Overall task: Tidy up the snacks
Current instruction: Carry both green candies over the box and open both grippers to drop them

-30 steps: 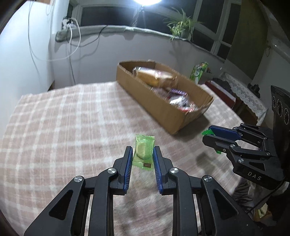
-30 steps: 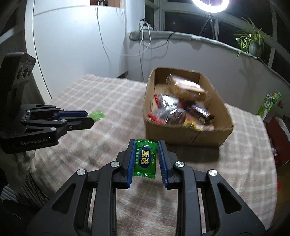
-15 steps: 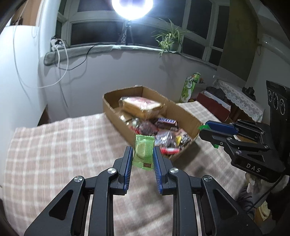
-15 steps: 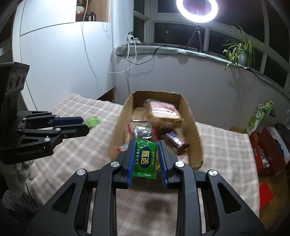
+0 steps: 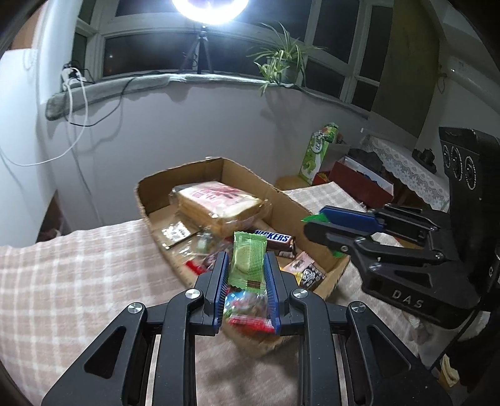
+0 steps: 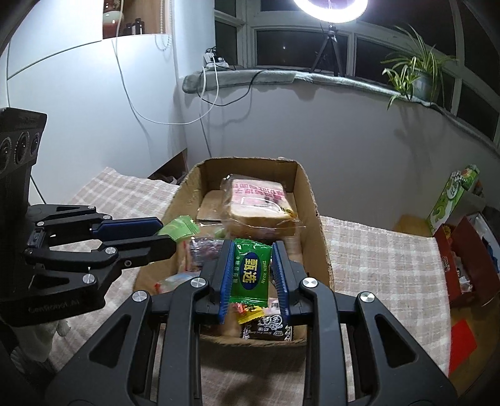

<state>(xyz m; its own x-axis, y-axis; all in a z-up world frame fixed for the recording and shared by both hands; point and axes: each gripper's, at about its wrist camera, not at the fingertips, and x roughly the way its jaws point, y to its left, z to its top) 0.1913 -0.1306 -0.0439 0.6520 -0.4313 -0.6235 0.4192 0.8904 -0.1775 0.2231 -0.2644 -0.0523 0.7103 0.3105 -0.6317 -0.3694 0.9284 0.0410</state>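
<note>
My left gripper (image 5: 245,262) is shut on a light green biscuit packet (image 5: 247,262) and holds it over the near end of the cardboard box (image 5: 275,190). My right gripper (image 6: 252,254) is shut on a dark green candy packet (image 6: 250,274) above the same box (image 6: 312,200). Each gripper shows in the other's view: the right gripper (image 5: 315,226) at the box's right side, the left gripper (image 6: 165,234) at its left with the light green packet (image 6: 179,226). The box holds a wrapped bread loaf (image 5: 218,203), a Snickers bar (image 5: 275,242) and several small packets.
The box sits on a table with a beige checked cloth (image 5: 78,268). A green carton (image 5: 317,153) and red boxes (image 6: 459,250) stand beyond the table's right side. A ring light (image 6: 329,9) and a potted plant (image 6: 415,75) are on the window sill behind.
Both grippers have moved forward and over the box while holding their packets. The box now lies right under the fingertips instead of ahead of them.
</note>
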